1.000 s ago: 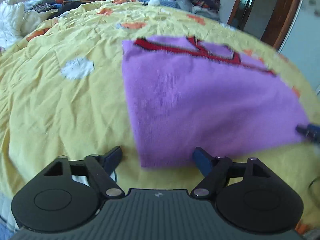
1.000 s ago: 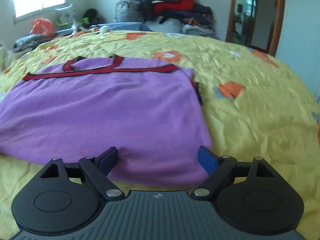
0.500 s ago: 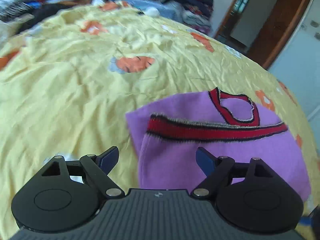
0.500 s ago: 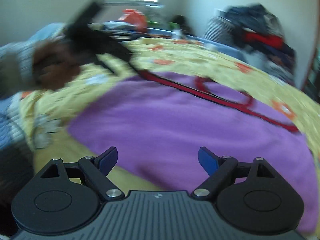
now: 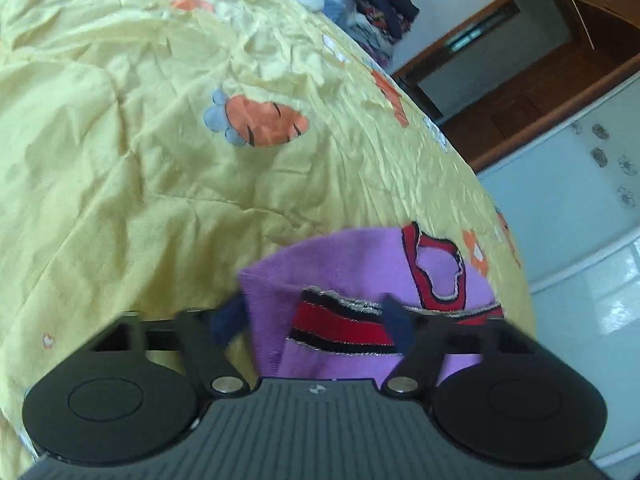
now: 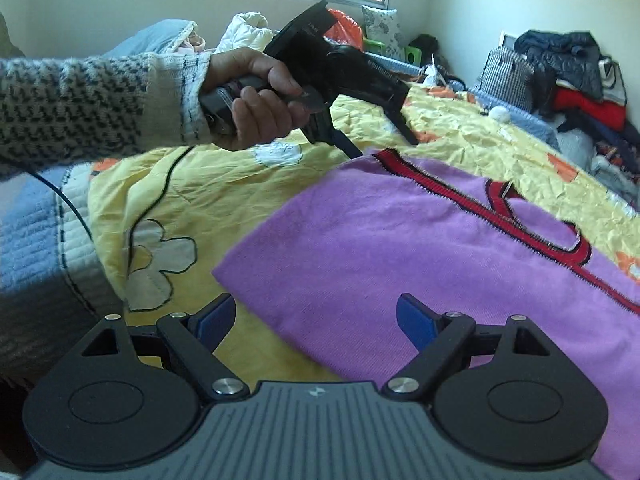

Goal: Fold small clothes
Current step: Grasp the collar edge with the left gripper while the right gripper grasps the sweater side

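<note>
A purple knit top [image 6: 400, 248] with red and black trim lies flat on the yellow bedspread [image 6: 224, 184]. In the left wrist view its far corner [image 5: 344, 280] with the red band lies between the open jaws of my left gripper [image 5: 312, 320]. In the right wrist view the left gripper [image 6: 380, 136] is tilted down over that far corner, held by a hand. My right gripper [image 6: 316, 320] is open and empty, its jaws astride the near left corner of the top.
The bedspread [image 5: 160, 160] has carrot and flower prints. Piles of clothes [image 6: 568, 80] and bags stand at the far right of the bed. A black cable [image 6: 160, 192] trails over the left edge. A wooden door frame [image 5: 520, 72] and a white cabinet [image 5: 580, 220] stand beside the bed.
My left gripper has moved from the near hem up to the far corner with the red band. My right gripper has swung left to the near left corner of the top.
</note>
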A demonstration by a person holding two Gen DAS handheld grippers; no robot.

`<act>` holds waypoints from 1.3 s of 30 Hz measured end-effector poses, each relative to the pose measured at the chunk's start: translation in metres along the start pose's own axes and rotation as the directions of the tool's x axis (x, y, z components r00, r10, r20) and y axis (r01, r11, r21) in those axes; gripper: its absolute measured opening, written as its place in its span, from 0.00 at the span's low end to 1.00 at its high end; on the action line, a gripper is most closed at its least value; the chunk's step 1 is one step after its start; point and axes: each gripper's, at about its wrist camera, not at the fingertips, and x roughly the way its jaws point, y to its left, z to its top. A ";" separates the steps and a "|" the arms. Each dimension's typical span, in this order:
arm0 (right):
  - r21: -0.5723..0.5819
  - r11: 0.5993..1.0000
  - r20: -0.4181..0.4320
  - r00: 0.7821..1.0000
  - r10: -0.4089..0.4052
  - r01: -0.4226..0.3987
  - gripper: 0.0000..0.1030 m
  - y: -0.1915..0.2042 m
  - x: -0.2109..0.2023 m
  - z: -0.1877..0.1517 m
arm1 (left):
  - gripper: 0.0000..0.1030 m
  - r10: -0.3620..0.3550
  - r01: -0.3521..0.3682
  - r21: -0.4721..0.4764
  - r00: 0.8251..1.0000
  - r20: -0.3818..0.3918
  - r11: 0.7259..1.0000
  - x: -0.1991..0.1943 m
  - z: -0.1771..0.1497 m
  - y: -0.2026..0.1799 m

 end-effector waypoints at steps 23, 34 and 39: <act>-0.462 0.871 0.056 0.985 -0.161 0.169 0.85 0.087 0.044 0.004 | 0.12 0.235 -0.233 0.214 0.972 0.019 0.948 0.016 -0.015 -0.051; -0.415 0.896 0.029 0.987 -0.160 0.157 0.14 0.090 0.060 0.010 | 0.12 0.296 -0.295 0.249 0.955 0.037 0.922 0.020 -0.019 -0.061; -0.372 0.915 0.040 0.987 -0.155 0.158 0.09 0.084 0.058 0.010 | 0.12 0.306 -0.306 0.249 0.951 0.038 0.919 0.019 -0.019 -0.062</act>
